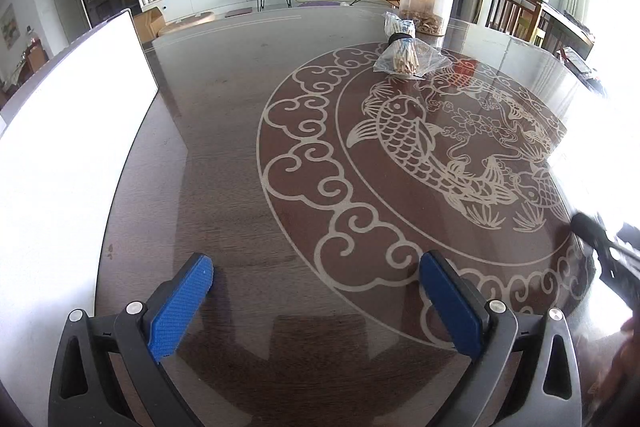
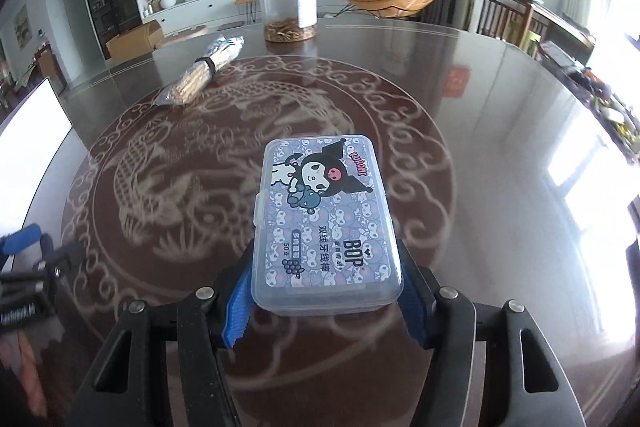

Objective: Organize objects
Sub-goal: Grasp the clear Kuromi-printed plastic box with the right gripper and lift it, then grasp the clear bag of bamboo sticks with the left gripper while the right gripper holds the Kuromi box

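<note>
The right gripper clamps the floss-pick box (light, rigid, slick plastic) by its long sides; the left gripper gapes empty.

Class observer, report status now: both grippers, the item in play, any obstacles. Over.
Left gripper open, empty. Right gripper shut on clear plastic cartoon-printed floss-pick box. Path ahead: bagged stick bundle, clear plastic jar on dark patterned table.

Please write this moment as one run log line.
right gripper: holds floss box | left gripper: open, empty | table: jar, stick bundle
</note>
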A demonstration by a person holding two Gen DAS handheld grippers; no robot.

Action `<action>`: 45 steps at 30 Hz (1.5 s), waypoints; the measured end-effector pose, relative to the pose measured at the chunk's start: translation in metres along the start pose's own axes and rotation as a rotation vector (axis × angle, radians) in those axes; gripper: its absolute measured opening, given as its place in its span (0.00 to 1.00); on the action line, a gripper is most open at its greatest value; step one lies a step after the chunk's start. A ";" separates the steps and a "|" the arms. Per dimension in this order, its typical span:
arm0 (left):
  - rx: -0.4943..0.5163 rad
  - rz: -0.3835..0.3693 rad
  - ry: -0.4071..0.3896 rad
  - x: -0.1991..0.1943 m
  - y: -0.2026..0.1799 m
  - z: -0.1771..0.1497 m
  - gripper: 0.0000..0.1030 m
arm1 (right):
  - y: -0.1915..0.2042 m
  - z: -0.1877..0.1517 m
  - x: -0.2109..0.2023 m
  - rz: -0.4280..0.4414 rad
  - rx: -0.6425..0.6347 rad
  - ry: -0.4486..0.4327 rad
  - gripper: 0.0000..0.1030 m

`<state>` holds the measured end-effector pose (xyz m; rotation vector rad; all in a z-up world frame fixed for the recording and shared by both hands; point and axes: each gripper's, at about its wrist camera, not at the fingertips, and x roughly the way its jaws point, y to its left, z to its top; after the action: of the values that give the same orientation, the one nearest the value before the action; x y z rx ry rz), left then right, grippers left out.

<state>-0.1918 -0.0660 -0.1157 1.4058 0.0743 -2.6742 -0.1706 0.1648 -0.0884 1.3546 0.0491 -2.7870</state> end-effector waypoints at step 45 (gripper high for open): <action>0.046 -0.179 0.008 0.034 -0.035 0.157 1.00 | -0.008 -0.016 -0.005 -0.003 0.014 0.026 0.90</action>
<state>-0.3441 -0.0499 -0.0553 1.4894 0.1470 -2.8313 -0.1554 0.1736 -0.0945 1.3950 0.0329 -2.7774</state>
